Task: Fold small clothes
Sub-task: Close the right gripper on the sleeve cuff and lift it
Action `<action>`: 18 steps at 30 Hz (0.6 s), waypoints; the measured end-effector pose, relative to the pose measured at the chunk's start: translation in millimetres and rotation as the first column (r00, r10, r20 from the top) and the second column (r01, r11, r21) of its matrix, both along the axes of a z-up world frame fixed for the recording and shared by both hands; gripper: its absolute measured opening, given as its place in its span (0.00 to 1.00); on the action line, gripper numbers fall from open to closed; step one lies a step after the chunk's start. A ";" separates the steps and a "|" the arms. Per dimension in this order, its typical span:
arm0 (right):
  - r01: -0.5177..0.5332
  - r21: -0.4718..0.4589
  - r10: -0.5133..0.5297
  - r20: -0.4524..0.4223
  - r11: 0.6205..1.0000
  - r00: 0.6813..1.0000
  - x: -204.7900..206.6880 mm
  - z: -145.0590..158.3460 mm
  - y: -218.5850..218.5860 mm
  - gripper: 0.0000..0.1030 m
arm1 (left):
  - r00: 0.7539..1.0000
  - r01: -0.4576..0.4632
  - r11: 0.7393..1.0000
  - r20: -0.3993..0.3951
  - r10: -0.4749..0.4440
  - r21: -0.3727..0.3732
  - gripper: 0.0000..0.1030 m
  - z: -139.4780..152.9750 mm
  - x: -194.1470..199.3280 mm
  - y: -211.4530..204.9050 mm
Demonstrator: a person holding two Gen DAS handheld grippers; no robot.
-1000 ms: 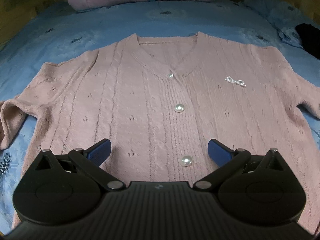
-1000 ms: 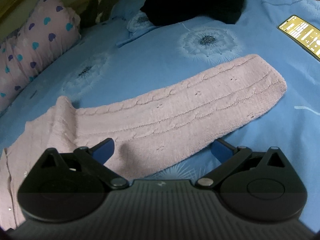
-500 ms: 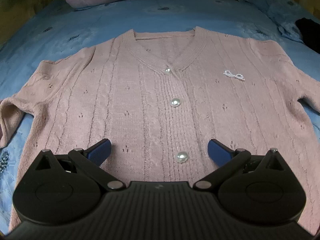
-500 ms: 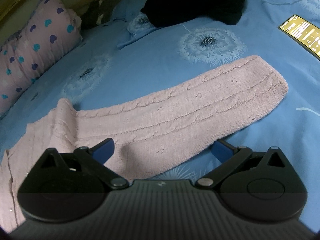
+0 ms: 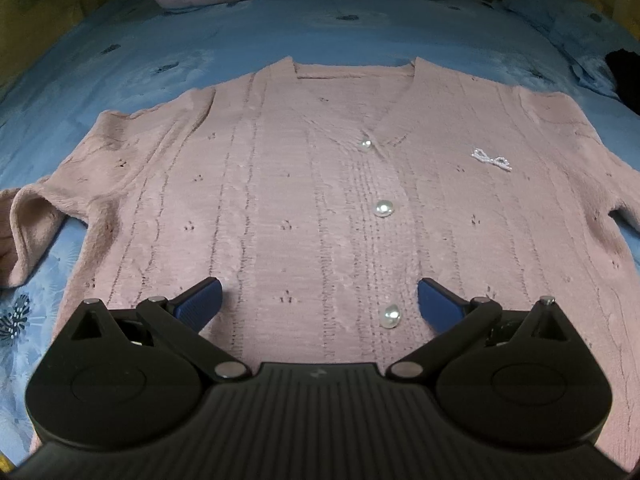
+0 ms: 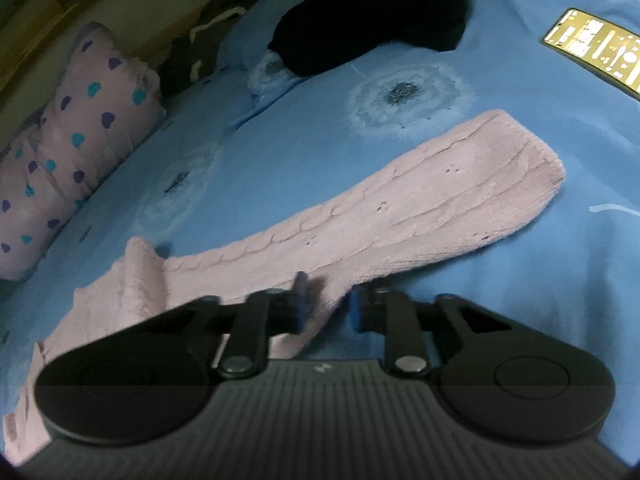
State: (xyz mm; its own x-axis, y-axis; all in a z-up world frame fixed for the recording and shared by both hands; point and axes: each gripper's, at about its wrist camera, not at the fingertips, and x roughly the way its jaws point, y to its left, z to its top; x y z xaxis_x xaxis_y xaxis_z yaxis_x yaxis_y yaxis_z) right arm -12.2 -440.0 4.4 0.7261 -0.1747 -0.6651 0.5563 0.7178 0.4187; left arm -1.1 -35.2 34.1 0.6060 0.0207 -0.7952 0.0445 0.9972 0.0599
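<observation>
**One pink cardigan, right tongs pinching its sleeve**

One pink cardigan [image 5: 304, 216] lies flat, front up, across the middle of the left wrist frame on a blue bed [image 5: 120, 80], with three pearl buttons [image 5: 383, 208] and one small bow [image 5: 491, 159]. Its sleeve [image 6: 420, 212] stretches toward the right of the right wrist frame. The left tongs [image 5: 318, 304] stand wide apart over the hem, gripping nothing. The right tongs [image 6: 328, 304] have just been closing and now pinch the sleeve's lower edge. One heart-print pillow [image 6: 72, 148], one black garment [image 6: 372, 16] and one phone [image 6: 596, 52] lie beyond.
</observation>
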 end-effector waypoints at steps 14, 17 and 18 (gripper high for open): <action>-0.050 -0.076 0.061 0.147 0.996 0.987 -2.0 23.7 11.2 0.10 | 0.999 -0.018 1.000 0.032 0.018 0.000 1.00 16.9 -0.2 17.7; -0.077 -0.111 0.097 0.192 0.991 0.976 -1.5 36.7 19.1 0.09 | 0.998 -0.037 0.999 0.045 0.037 -0.002 1.00 22.6 2.0 28.8; -0.085 -0.125 0.110 0.208 0.988 0.972 -0.7 42.8 22.6 0.09 | 0.998 -0.046 0.999 0.049 0.047 -0.006 1.00 24.7 2.8 33.5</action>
State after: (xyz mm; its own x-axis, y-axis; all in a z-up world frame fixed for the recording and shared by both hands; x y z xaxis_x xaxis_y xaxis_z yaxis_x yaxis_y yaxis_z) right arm -12.9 -417.4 47.3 0.8664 -0.1618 -0.4724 0.3875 0.8145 0.4317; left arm 1.7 -1.6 58.8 0.6426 0.0455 -0.7649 -0.0046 0.9984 0.0556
